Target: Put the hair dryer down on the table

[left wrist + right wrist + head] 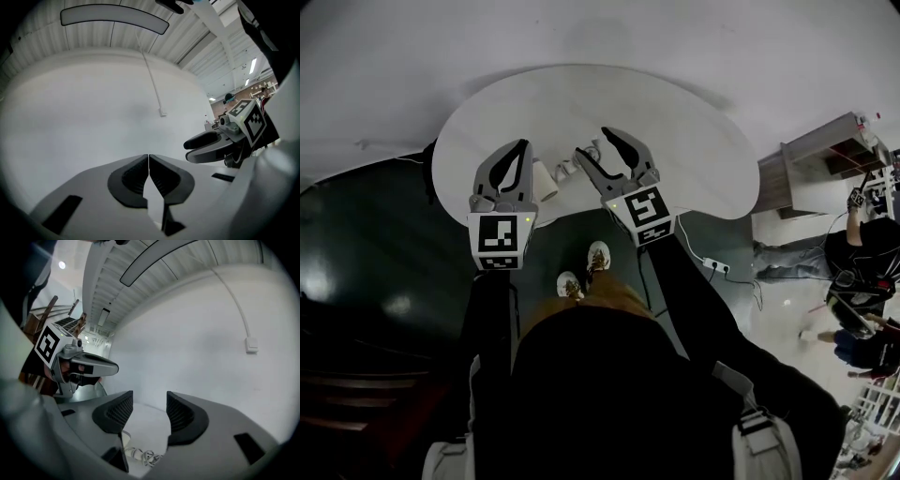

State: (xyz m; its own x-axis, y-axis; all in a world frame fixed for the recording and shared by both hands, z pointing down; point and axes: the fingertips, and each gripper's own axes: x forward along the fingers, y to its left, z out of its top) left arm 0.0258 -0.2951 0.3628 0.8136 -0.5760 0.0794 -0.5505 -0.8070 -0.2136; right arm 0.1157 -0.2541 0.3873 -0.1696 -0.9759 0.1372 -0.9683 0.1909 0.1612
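The white hair dryer lies on the round white table near its front edge, between my two grippers, with its coiled cord beside it. Above the dryer's left side hovers my left gripper, jaws closed together with nothing in them. My right gripper is just right of the cord and stands open and empty. In the right gripper view the cord shows on the table below the parted jaws. The left gripper view faces a white wall, and the dryer is hidden in it.
A wooden cabinet and a person stand at the far right. A power strip with cables lies on the floor by the table's right edge. My own shoes are below the table edge. Dark floor spreads left.
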